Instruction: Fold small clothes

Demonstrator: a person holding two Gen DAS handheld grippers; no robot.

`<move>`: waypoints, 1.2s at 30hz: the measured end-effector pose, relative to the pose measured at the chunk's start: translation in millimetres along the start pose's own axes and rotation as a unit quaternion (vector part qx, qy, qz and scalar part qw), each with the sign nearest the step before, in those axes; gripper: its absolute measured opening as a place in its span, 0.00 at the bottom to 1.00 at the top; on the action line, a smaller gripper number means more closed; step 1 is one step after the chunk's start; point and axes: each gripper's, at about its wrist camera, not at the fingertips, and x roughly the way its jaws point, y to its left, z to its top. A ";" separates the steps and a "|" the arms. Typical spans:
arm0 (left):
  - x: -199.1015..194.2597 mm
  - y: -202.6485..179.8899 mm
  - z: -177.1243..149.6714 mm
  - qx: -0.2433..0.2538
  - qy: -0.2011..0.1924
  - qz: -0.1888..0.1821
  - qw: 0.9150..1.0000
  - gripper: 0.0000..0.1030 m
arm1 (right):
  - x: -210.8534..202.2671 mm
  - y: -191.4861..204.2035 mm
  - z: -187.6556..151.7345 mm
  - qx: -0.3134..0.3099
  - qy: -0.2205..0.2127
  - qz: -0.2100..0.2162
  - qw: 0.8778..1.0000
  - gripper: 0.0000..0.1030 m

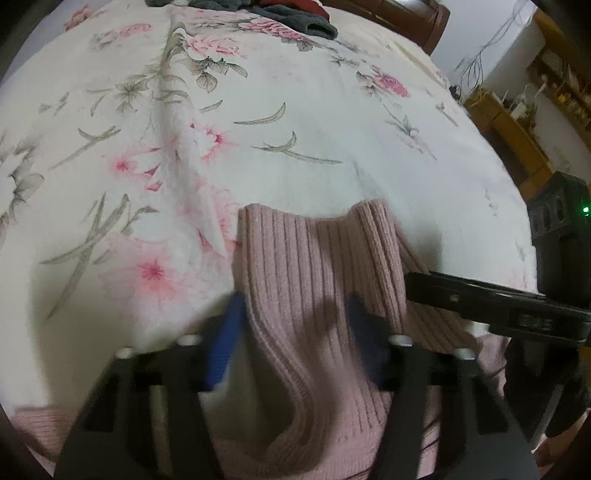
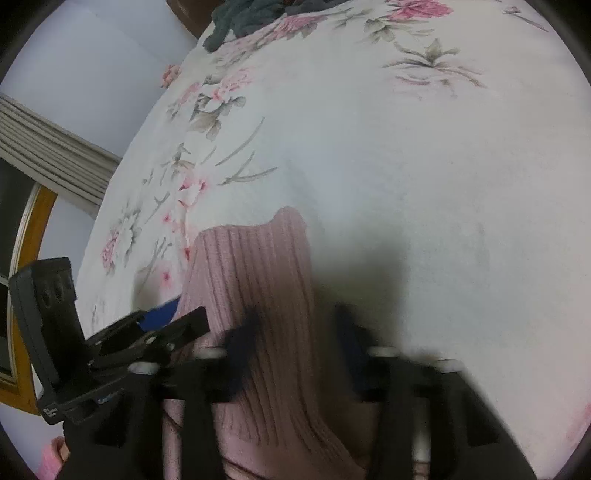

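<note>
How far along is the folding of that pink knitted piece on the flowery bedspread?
Nothing looks finished yet. In hand: the pink ribbed knit is bunched between the open fingers of the left gripper and the right gripper, which also looks open, so neither clamps it. It lies rumpled on the floral bedspread. Left: fold it flat, then the dark clothes heaped at the far edge.

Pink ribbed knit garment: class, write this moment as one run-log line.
item: pink ribbed knit garment | surface: floral bedsheet | left hand-held gripper: open, astride knit | right hand-held gripper: open, astride knit | fold: unfinished
</note>
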 end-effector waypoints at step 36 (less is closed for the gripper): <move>-124.0 25.0 -146.2 0.072 -0.030 -0.119 0.990 0.35 | -124.5 2.0 -169.9 -0.085 -0.013 0.055 0.995 0.19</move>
